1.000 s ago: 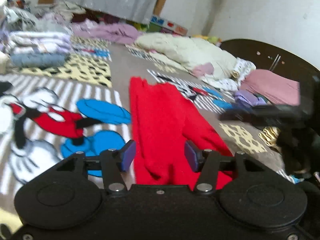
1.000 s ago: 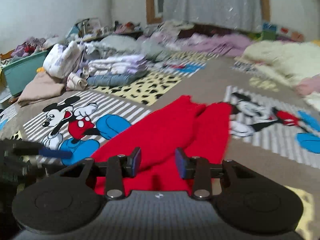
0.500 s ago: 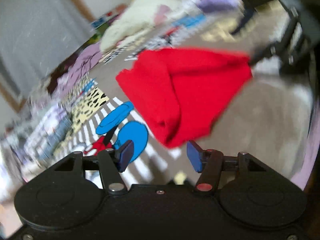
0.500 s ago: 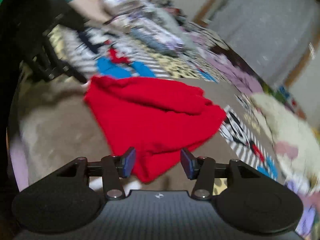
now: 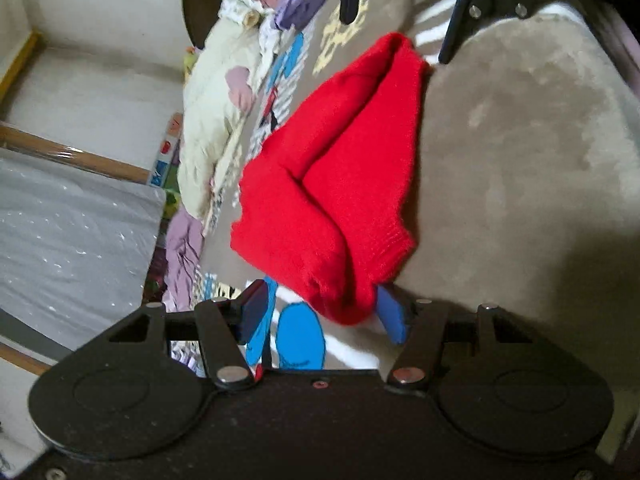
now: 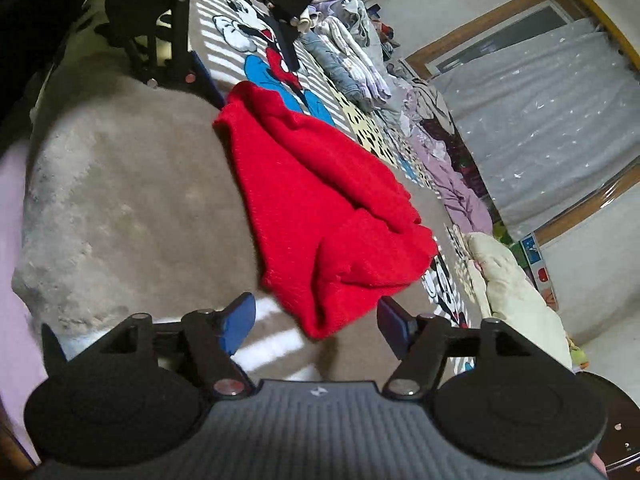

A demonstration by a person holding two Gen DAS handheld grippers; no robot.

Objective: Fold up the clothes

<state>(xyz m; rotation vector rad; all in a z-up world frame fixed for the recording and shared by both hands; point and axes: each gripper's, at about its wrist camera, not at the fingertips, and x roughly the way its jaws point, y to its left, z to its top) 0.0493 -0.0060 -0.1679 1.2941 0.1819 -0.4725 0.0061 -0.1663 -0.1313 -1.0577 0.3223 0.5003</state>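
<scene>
Red knitted garment point(image 5: 340, 184), folded over itself, lying on the cartoon-print blanket point(image 6: 120, 200) spread across the bed. Left gripper point(image 5: 324, 314): jaws apart, one corner of the garment drooping between the blue pads, one pad partly hidden behind the cloth, no squeeze visible. Right gripper point(image 6: 316, 320): jaws opening, the opposite corner of the garment lying between them, pads clear of the cloth on either side. The two grippers face each other across the garment.
</scene>
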